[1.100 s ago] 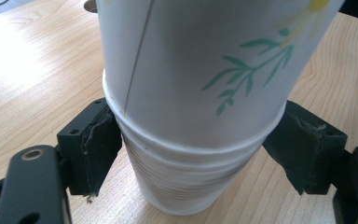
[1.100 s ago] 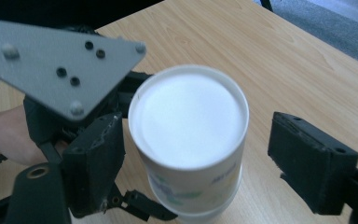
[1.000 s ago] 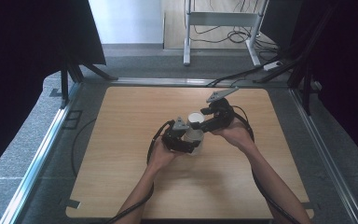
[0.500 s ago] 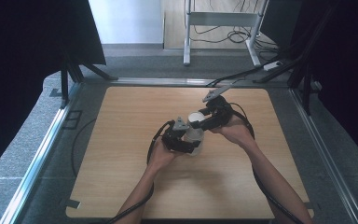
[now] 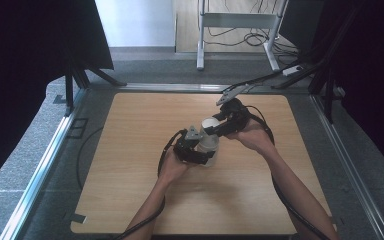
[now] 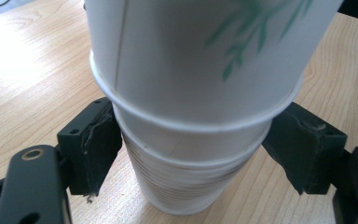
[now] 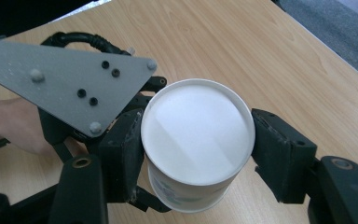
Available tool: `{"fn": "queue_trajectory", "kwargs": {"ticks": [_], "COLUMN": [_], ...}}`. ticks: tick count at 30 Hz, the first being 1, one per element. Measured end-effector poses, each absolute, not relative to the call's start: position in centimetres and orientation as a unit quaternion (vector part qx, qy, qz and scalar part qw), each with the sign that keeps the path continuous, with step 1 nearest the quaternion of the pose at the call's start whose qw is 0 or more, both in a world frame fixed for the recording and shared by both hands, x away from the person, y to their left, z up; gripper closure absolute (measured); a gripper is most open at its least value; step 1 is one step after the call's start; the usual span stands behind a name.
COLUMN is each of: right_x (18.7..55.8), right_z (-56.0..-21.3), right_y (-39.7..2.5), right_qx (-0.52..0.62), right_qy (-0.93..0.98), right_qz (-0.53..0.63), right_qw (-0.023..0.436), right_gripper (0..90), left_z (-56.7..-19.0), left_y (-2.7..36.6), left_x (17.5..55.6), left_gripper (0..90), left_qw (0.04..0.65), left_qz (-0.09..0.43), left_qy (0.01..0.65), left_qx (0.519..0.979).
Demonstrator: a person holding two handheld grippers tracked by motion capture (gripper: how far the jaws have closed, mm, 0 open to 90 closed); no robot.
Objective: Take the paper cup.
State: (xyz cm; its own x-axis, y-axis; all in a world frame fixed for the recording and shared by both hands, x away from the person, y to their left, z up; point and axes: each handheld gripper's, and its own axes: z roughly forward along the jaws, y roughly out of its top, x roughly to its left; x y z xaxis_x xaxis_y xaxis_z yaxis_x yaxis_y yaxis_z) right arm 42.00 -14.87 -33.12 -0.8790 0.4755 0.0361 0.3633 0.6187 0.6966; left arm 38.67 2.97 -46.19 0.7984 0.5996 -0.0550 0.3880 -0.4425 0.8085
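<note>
White paper cups (image 5: 209, 141) stand upside down in a stack near the middle of the wooden table (image 5: 130, 150). Your left gripper (image 6: 191, 154) squeezes the lower cups. Your right gripper (image 7: 198, 154) squeezes the top cup (image 7: 197, 140). I think you are pulling it off, so lift straight up next. You can see green leaf marks (image 6: 247, 28), but no words.

No readable text, label, brand or number anywhere.
</note>
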Motion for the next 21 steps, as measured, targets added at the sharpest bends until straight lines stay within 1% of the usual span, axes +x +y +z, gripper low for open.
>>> {"fn": "queue_trajectory", "kwargs": {"ticks": [21], "right_x": [41.8], "right_z": [-29.9], "right_y": [-15.5], "right_qx": [0.228], "right_qy": [0.890], "right_qz": [0.388], "right_qw": [0.081], "right_gripper": [37.4], "left_z": [-46.2], "left_y": [2.9], "left_x": [38.6], "left_gripper": [19.9], "left_qw": [0.439], "left_qz": [0.119], "left_qy": [0.300], "left_qx": [0.839]}}
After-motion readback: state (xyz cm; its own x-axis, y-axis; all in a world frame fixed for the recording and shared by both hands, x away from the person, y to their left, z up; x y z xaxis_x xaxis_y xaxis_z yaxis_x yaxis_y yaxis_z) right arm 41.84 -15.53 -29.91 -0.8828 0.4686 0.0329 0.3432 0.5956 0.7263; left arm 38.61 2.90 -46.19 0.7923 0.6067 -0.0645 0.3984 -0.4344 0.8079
